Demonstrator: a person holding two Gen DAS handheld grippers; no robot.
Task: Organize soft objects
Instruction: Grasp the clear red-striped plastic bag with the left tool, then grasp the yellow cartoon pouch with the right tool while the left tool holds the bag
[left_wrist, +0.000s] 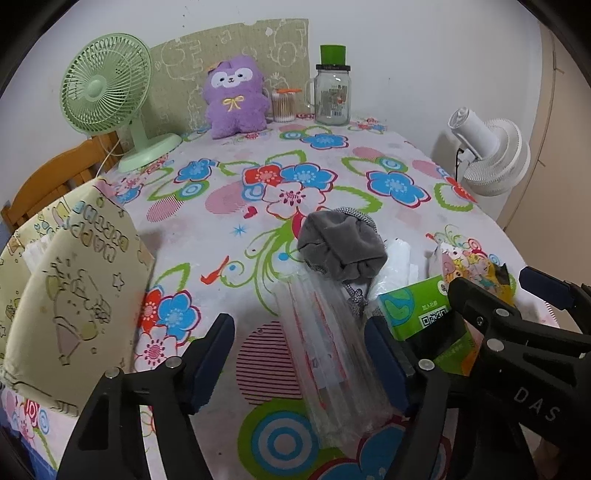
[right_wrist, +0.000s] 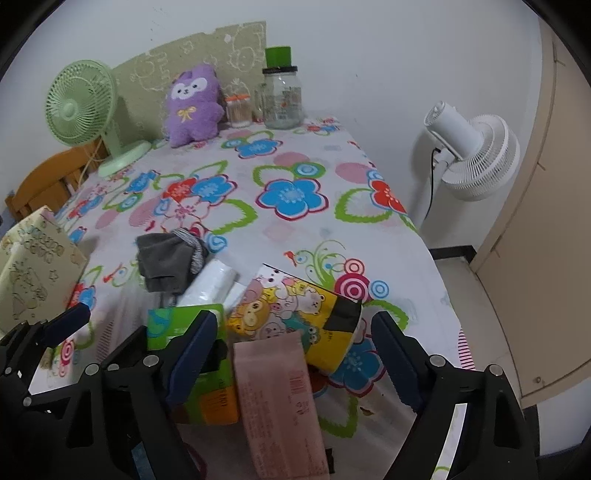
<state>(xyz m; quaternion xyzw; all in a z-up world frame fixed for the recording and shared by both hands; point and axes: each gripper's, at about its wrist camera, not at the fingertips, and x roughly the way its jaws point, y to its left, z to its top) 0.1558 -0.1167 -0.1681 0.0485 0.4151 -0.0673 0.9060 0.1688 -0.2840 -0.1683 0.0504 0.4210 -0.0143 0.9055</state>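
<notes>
My left gripper (left_wrist: 299, 354) is open over a clear plastic packet (left_wrist: 332, 354) lying on the floral tablecloth (left_wrist: 207, 258); the packet lies between the fingers. A grey drawstring pouch (left_wrist: 341, 245) sits just beyond it on white tissue packs (left_wrist: 399, 262). A green tissue pack (left_wrist: 424, 314) and a cartoon-print pack (left_wrist: 469, 262) lie to the right. My right gripper (right_wrist: 295, 354) is open above a pink packet (right_wrist: 277, 398), with the cartoon-print pack (right_wrist: 295, 310) ahead and the green pack (right_wrist: 192, 332) at its left finger. The grey pouch (right_wrist: 168, 258) lies further left.
A cream paper gift bag (left_wrist: 70, 295) stands at the table's left edge. At the back are a green desk fan (left_wrist: 110, 88), a purple plush toy (left_wrist: 236, 96), a cotton-swab jar (left_wrist: 283, 105) and a glass jar with green lid (left_wrist: 332, 92). A white floor fan (right_wrist: 469, 155) stands right of the table.
</notes>
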